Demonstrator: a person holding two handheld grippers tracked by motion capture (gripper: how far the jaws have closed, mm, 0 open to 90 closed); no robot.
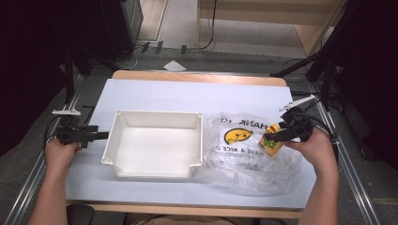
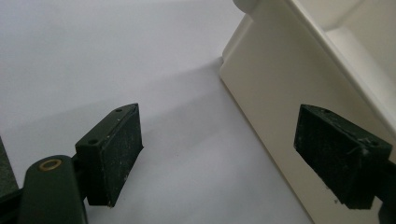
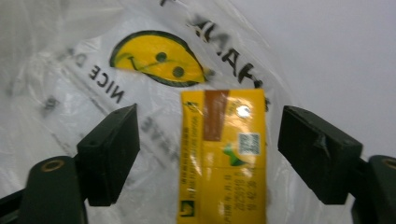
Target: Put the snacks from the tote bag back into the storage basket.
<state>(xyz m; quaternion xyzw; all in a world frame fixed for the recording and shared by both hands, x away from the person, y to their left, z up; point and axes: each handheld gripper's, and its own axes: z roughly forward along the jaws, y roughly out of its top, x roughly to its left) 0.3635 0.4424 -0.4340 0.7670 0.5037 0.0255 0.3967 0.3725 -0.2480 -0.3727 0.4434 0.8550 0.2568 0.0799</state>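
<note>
one glossy yellow carton (image 3: 223, 158), crinkly clear bag (image 3: 70, 93)

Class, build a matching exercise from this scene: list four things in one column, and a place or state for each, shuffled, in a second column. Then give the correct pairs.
Things:
1. white tray
2. yellow carton
3. plastic bag
4. left gripper

Places or states:
A. between the open fingers of the right gripper
B. open, just beside the tray's outer left wall
C. crumpled on the table, right of the tray, with a smiley face
D. empty, in the middle of the table

Pairs: 1-D, 2-A, 3-C, 4-B
</note>
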